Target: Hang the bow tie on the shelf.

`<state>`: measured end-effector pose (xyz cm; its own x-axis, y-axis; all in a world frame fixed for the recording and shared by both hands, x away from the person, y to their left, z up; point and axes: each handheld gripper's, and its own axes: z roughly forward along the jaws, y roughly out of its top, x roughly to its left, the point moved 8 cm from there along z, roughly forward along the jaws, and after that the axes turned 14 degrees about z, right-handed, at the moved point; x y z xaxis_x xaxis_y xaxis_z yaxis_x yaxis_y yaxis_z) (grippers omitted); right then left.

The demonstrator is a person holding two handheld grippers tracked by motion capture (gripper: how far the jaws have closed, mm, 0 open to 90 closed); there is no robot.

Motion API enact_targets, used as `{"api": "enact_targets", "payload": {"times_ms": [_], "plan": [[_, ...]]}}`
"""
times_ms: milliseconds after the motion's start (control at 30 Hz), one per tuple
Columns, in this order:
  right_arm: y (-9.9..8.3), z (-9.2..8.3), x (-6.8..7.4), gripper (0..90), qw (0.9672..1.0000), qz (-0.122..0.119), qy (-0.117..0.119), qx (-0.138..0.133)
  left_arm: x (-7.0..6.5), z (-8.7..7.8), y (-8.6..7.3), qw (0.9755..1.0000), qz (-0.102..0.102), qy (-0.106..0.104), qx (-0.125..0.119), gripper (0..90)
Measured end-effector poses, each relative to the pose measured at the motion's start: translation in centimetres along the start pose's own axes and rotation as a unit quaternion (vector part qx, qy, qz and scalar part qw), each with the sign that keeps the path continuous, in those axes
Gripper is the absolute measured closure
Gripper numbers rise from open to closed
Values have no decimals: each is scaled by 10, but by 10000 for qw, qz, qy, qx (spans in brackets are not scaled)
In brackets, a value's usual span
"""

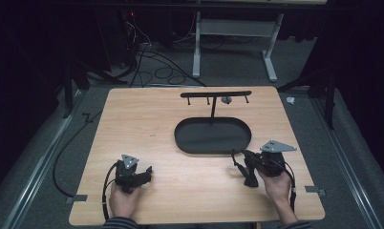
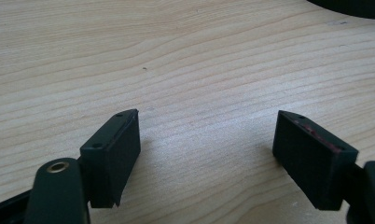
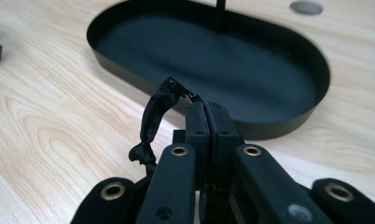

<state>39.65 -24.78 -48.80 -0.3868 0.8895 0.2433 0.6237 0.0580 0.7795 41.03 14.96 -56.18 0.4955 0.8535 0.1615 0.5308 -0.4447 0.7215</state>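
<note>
My right gripper hovers just above the wood table near the front right end of the black oval tray. Its jaws are shut on one end of a black fabric band. The band arches out of the fingertips and hangs down to the left beside the gripper, just short of the tray rim. My left gripper rests low at the front left of the table. Its jaws stand open with bare wood between the pads.
A thin black T-shaped stand with several small hooks rises from the tray's far side. A small grey object sits by its crossbar. Cables trail from both grippers toward the table's front edge.
</note>
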Motion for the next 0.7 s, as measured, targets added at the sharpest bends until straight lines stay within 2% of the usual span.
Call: {"api": "enact_targets", "payload": {"times_ms": [133,467,700], "plan": [[12,-8,1,900,9998,-46,7,-175,0,0,0,10000,0,-1,-1,236],[34,-15,2,900,9993,-68,-43,-375,0,0,0,10000,0,-1,0,235],[40,-14,3,900,9991,-78,-53,-421,0,0,0,10000,1,0,1,235]]}}
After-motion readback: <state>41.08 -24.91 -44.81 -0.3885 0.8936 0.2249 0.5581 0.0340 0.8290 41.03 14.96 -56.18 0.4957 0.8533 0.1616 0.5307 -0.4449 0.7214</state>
